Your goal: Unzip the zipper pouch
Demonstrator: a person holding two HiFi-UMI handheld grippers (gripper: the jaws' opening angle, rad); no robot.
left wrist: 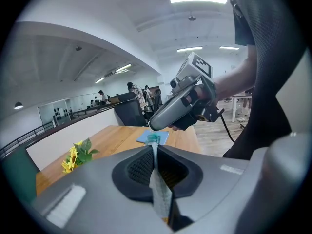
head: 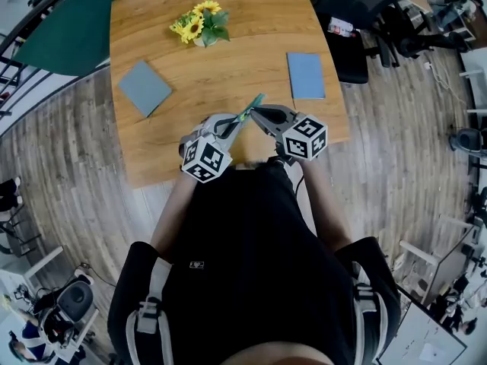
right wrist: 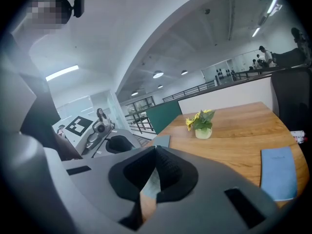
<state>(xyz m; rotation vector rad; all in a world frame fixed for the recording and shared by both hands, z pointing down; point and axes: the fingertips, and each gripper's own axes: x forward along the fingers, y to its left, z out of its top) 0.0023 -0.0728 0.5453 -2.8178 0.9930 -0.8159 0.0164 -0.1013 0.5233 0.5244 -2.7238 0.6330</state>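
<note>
The zipper pouch is a thin teal and pale piece held edge-on in the air above the table's near edge, between the two grippers. My left gripper is shut on it. In the left gripper view a pale strip of the pouch runs between the pads, its teal end under the tip of the right gripper. My right gripper is shut too, and in its own view pale pouch material is pinched in the right gripper. The zipper pull is not discernible.
On the wooden table stand a small pot of sunflowers at the back and two flat blue-grey booklets, one left and one right. A black office chair stands beyond the table's right corner.
</note>
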